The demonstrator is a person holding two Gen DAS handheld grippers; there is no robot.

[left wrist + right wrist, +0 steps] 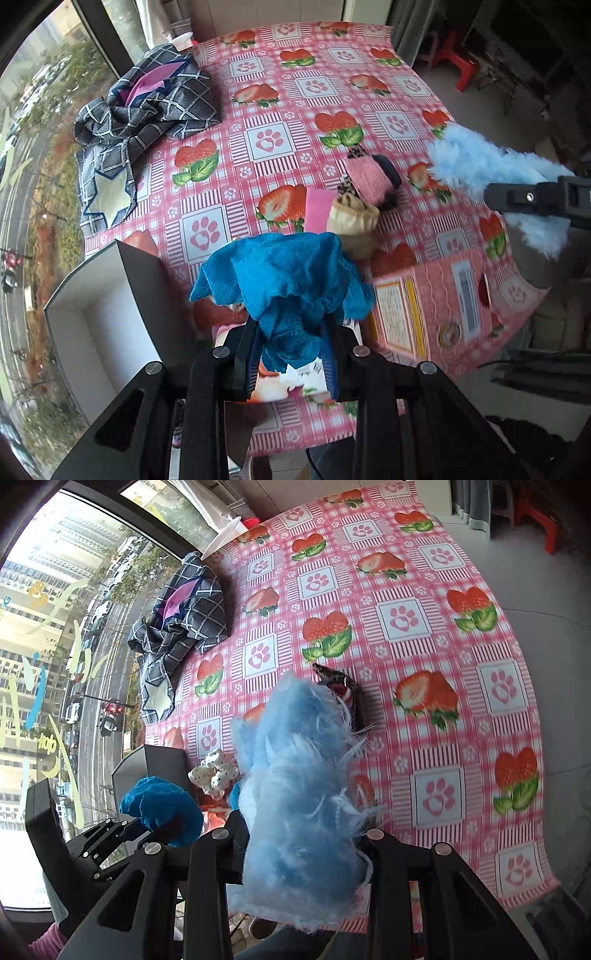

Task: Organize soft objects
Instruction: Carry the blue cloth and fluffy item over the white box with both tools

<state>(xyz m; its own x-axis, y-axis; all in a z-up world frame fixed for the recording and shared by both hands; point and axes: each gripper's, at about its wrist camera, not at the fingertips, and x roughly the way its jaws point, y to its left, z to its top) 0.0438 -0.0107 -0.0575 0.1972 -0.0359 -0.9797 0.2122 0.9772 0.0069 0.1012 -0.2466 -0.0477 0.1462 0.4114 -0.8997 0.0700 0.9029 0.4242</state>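
Note:
My left gripper (291,354) is shut on a bright blue terry cloth (288,273), which hangs bunched above the table's near edge. In the right wrist view that cloth (162,812) shows at lower left in the left gripper (151,830). My right gripper (301,838) is shut on a fluffy light-blue piece (299,775) that hides its fingertips. From the left wrist view, this fluffy piece (476,162) and the right gripper (517,197) are at the right. Rolled socks lie mid-table: a pink one (369,177) and a beige one (354,218).
An open box (99,321) with a white inside stands at the table's near left corner. A dark checked cloth (147,107) lies crumpled at the far left by the window. A white dotted soft item (214,775) sits beside the box (155,764). Red stools (458,59) stand beyond the table.

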